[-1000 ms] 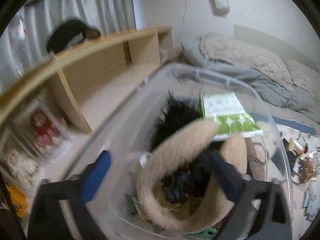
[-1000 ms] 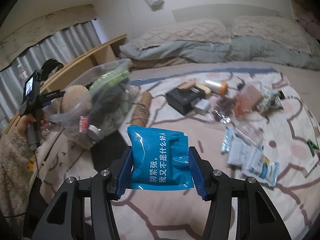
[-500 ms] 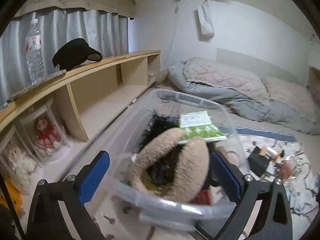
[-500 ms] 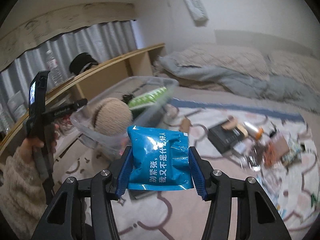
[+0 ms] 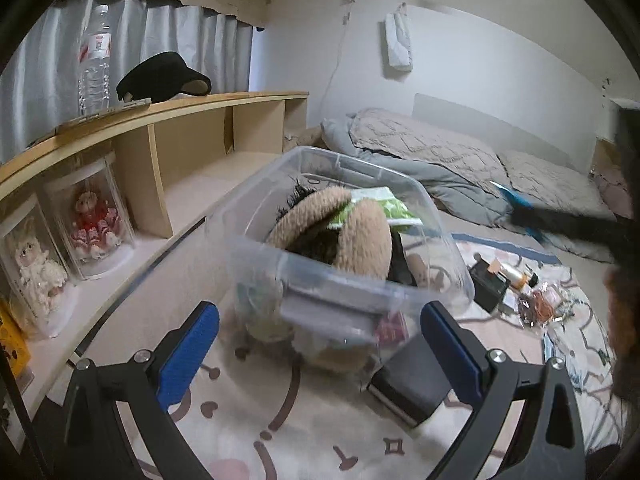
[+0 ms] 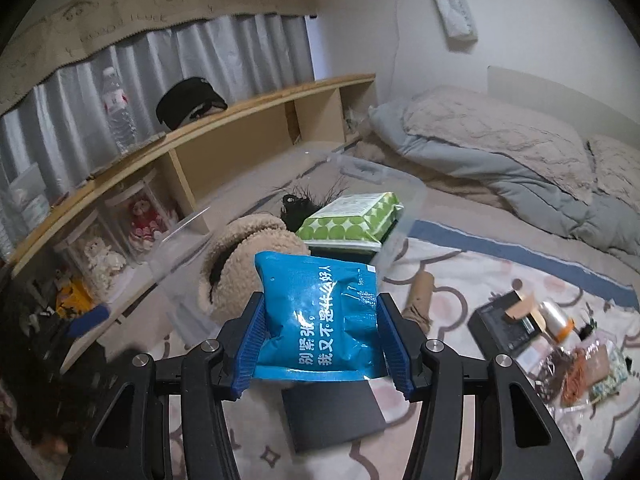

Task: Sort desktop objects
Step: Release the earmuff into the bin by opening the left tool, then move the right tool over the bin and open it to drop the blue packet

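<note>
Risk lies in the drop: right gripper (image 6: 322,332) clamps a puffy blue packet (image 6: 320,316) above the heaped clear bin (image 5: 344,240), which could slide off the fleece item (image 6: 248,256). Left gripper (image 5: 320,348) hangs unclenched, empty.

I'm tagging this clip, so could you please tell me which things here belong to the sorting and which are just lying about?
Belongs to the job:
- blue packet, in the right gripper
- clear bin
- loose clutter on the mat

Lying about:
- water bottle
- black visor
- dolls
- duvet
</note>
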The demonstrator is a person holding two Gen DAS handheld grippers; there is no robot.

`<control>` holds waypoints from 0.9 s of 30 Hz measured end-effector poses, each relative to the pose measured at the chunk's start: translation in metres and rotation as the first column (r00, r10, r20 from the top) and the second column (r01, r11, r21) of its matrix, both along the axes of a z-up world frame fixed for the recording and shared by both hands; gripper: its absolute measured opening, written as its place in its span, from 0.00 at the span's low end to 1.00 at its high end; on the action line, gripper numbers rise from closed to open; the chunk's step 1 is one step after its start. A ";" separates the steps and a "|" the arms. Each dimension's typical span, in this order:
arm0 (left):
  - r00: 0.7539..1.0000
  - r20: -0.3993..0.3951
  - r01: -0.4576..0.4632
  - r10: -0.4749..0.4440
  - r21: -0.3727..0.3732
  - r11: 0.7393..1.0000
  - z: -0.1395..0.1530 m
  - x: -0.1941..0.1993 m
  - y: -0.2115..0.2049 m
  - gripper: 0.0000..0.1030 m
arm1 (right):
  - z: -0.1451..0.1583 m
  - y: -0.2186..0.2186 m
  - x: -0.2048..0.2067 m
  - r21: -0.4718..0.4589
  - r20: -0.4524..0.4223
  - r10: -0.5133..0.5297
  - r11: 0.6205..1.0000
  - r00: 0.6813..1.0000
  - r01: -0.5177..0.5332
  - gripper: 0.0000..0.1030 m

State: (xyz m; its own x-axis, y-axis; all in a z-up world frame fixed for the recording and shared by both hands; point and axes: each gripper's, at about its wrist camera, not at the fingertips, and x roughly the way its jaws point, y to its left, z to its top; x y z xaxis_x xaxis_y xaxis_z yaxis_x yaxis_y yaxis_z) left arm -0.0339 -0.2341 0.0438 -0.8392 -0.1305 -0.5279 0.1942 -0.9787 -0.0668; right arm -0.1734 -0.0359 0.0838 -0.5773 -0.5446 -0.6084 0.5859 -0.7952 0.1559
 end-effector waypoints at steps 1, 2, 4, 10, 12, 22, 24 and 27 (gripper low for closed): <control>1.000 -0.001 -0.004 0.004 -0.008 1.000 -0.003 0.002 0.000 0.99 | -0.001 -0.006 -0.006 0.009 0.005 0.001 1.000 1.000 -0.001 0.54; 1.000 0.005 -0.007 0.007 -0.017 1.000 -0.006 0.004 0.000 0.99 | -0.004 -0.014 -0.013 0.015 0.019 0.008 1.000 1.000 -0.008 0.54; 1.000 0.023 0.006 -0.006 -0.023 1.000 -0.013 0.007 0.001 0.99 | -0.007 -0.023 -0.022 0.017 0.040 0.013 1.000 0.999 -0.014 0.54; 0.999 0.045 0.022 -0.021 -0.011 1.000 -0.027 0.013 0.000 0.99 | -0.011 -0.048 -0.032 -0.055 0.109 0.066 0.997 0.992 -0.061 0.54; 0.999 0.043 0.026 -0.026 0.005 1.000 -0.029 0.015 0.000 0.99 | -0.009 -0.063 -0.029 -0.060 0.107 0.100 0.994 0.989 -0.094 0.54; 0.997 0.051 0.050 -0.052 0.037 0.998 -0.034 0.020 -0.003 0.99 | -0.009 -0.107 -0.038 0.051 0.104 0.133 0.989 0.986 -0.139 0.54; 0.997 0.050 0.053 -0.054 0.033 0.998 -0.034 0.022 -0.005 0.99 | -0.012 -0.098 -0.047 0.100 0.093 0.142 0.983 0.986 -0.151 0.54; 0.997 0.047 0.060 -0.062 0.042 0.997 -0.034 0.024 -0.008 0.99 | -0.017 -0.086 -0.059 0.186 0.073 0.148 0.970 0.986 -0.159 0.54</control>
